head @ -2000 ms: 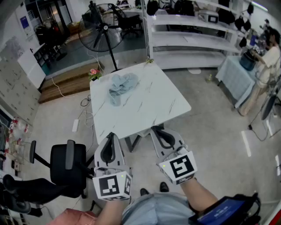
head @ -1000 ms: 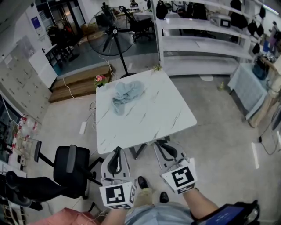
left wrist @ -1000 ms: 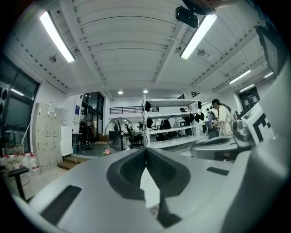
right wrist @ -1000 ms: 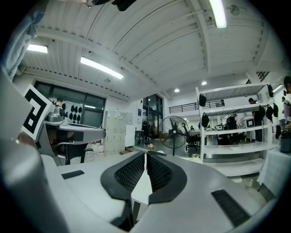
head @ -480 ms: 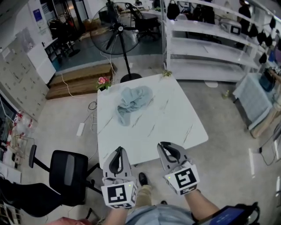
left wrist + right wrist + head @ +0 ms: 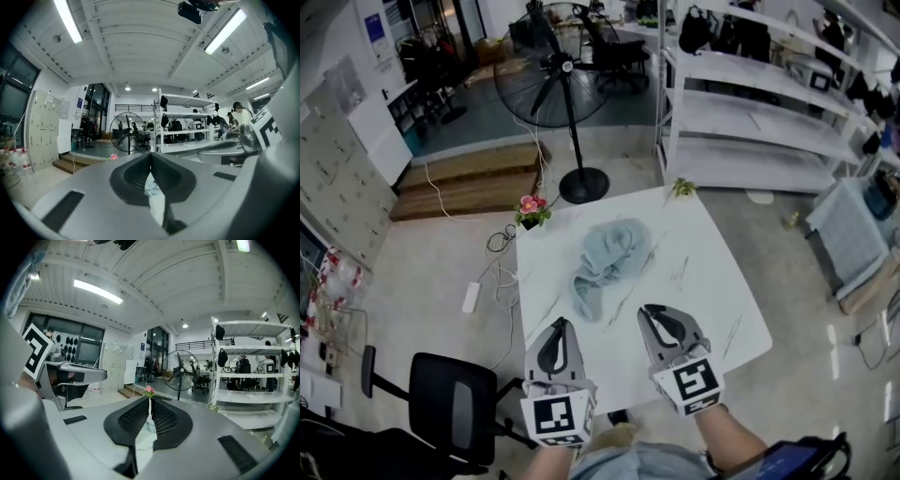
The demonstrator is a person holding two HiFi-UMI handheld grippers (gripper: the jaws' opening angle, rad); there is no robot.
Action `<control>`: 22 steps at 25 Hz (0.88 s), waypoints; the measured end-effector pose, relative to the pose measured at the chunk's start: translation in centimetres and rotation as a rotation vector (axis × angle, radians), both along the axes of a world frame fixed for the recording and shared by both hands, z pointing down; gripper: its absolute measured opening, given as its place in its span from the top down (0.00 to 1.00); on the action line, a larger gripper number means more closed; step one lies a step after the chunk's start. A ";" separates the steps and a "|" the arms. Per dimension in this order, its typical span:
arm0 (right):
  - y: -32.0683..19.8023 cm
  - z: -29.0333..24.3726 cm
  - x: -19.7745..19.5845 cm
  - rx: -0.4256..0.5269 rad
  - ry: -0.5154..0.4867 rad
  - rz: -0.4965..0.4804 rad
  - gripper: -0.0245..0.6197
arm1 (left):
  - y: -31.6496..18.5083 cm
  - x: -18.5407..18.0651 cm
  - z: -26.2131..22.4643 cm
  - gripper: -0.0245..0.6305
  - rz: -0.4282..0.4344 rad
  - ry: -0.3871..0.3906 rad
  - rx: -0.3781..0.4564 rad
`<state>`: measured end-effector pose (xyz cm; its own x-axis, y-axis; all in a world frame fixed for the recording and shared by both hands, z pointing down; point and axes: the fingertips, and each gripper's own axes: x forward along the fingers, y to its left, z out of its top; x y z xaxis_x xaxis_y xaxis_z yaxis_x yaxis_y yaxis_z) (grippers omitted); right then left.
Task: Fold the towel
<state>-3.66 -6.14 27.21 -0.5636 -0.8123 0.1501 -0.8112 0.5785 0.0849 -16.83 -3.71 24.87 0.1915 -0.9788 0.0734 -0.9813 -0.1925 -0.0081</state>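
A crumpled light-blue towel [image 6: 611, 262] lies on the white marble table [image 6: 712, 291], left of its middle. My left gripper [image 6: 559, 324] is shut and empty, level over the table's near edge, short of the towel's near end. My right gripper [image 6: 650, 311] is shut and empty too, just right of the towel's near end. In the left gripper view the closed jaws [image 6: 150, 154] show a sliver of the towel [image 6: 151, 187] below the tips. In the right gripper view the jaws [image 6: 149, 401] meet at the tips with nothing between them.
A small flower pot [image 6: 530, 208] stands at the table's far left corner and a green sprig [image 6: 682, 187] at the far right corner. A standing fan [image 6: 558, 66] and white shelves [image 6: 750, 103] are beyond. A black office chair [image 6: 450, 408] stands near left.
The person has walked up to the table. Both grippers have moved forward from over the floor to over the table's near edge, side by side and still shut. The towel has not moved.
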 end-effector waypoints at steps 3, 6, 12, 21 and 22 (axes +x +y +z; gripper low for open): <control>-2.7 -1.2 -1.4 0.029 0.003 0.003 0.92 | -2.8 -1.3 -1.0 0.95 0.007 -0.003 0.021; -4.4 -2.6 -2.1 0.058 0.004 0.012 0.92 | -4.8 -2.1 -1.9 0.95 0.013 0.003 0.035; -6.5 -4.8 -1.2 0.097 -0.005 0.044 0.92 | -7.4 -1.8 -4.0 0.95 0.035 -0.009 0.059; -10.5 -2.1 -0.1 0.043 0.007 0.015 0.92 | -12.0 -0.4 -1.2 0.95 0.017 -0.027 -0.008; -11.1 -1.7 0.1 0.035 0.006 0.008 0.92 | -12.7 -0.2 -0.6 0.95 0.015 -0.029 -0.019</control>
<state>-3.61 -17.26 25.54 -0.5564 -0.8215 0.1248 -0.8151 0.5688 0.1097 -17.00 -16.39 24.26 0.2041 -0.9740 0.0980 -0.9776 -0.2081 -0.0327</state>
